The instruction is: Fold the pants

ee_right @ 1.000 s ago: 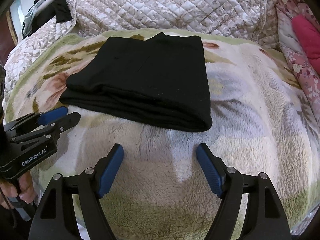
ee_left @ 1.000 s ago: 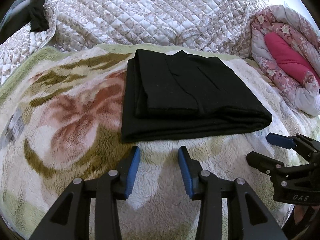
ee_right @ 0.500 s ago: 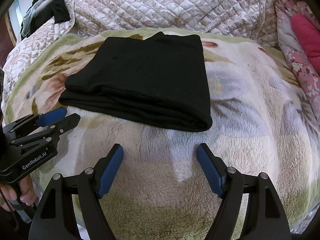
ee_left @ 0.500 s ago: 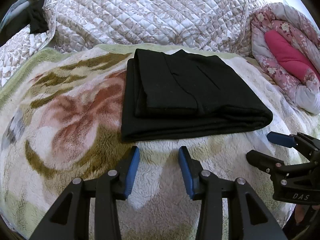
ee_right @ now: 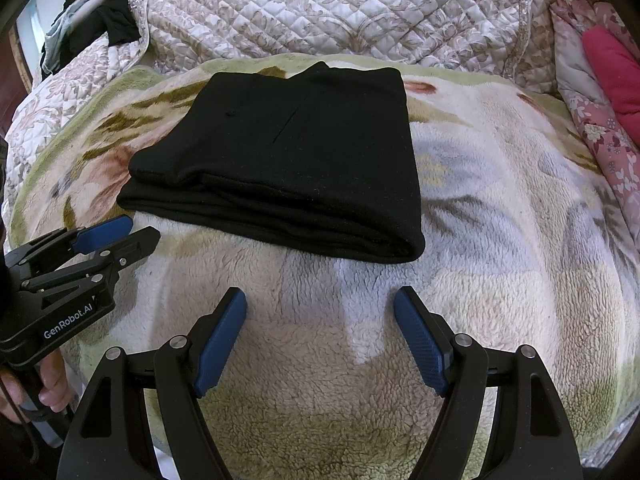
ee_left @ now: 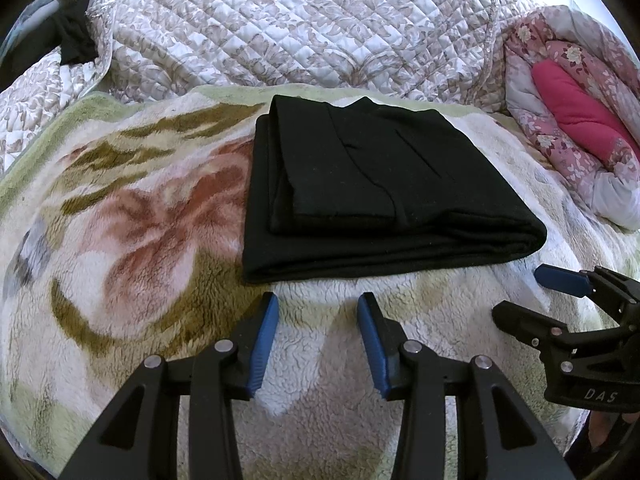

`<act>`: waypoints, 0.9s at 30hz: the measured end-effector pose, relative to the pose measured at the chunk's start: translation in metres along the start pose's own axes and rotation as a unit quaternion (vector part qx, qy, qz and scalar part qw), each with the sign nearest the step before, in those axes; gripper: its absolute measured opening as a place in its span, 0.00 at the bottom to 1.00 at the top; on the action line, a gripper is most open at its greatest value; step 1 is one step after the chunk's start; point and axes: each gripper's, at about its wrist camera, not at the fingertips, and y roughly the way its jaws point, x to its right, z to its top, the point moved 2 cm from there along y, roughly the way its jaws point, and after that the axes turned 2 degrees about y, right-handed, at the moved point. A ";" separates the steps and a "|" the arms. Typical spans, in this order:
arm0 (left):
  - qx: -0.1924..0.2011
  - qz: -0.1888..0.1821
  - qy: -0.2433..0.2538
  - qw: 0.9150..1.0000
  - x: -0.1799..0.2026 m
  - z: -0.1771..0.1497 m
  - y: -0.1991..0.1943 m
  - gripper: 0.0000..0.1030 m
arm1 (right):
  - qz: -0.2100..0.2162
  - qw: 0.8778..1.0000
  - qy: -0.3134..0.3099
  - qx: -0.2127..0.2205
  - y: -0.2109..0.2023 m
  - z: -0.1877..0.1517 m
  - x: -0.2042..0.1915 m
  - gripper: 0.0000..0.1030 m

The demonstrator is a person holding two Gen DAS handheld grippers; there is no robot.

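Note:
Black pants (ee_left: 372,192) lie folded into a thick rectangle on a fleecy flowered blanket (ee_left: 132,232); they also show in the right wrist view (ee_right: 288,168). My left gripper (ee_left: 318,304) hovers just short of the pants' near edge, open, with only blanket between its blue pads. My right gripper (ee_right: 320,300) is also open, wider, with nothing between its fingers, a little nearer than the pants' folded edge. Each gripper shows in the other's view: the right one (ee_left: 532,292) at the right edge, the left one (ee_right: 132,228) at the left edge.
A quilted patterned bedspread (ee_left: 304,28) rises behind the blanket. A pink flowered duvet roll (ee_left: 572,120) lies at the right. Dark clothes (ee_right: 112,20) hang at the back left. A hand (ee_right: 48,392) holds the left gripper's handle.

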 end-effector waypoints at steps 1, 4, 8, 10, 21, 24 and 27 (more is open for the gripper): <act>0.000 0.000 0.000 1.000 0.000 0.001 0.000 0.43 | 0.000 1.000 0.000 0.000 0.000 0.000 0.000 0.74; -0.001 0.000 0.000 1.000 0.001 0.001 0.000 0.43 | 0.000 1.000 0.000 0.000 0.000 0.000 0.000 0.74; -0.004 0.003 0.001 1.000 0.000 0.001 0.000 0.43 | 0.000 1.000 0.000 0.000 0.000 0.000 0.000 0.74; -0.004 0.004 0.002 1.000 0.000 0.001 0.000 0.43 | 0.000 1.000 0.000 0.000 0.000 0.000 0.000 0.74; -0.005 0.004 0.002 1.000 0.000 0.001 0.000 0.44 | 0.000 1.000 0.000 0.000 0.000 0.000 0.001 0.74; -0.005 0.004 0.003 1.000 0.000 0.001 0.001 0.44 | 0.000 1.000 0.000 0.000 0.000 0.000 0.001 0.74; -0.005 0.004 0.003 1.000 0.000 0.002 0.001 0.44 | 0.000 1.000 0.000 -0.001 0.000 0.000 0.001 0.74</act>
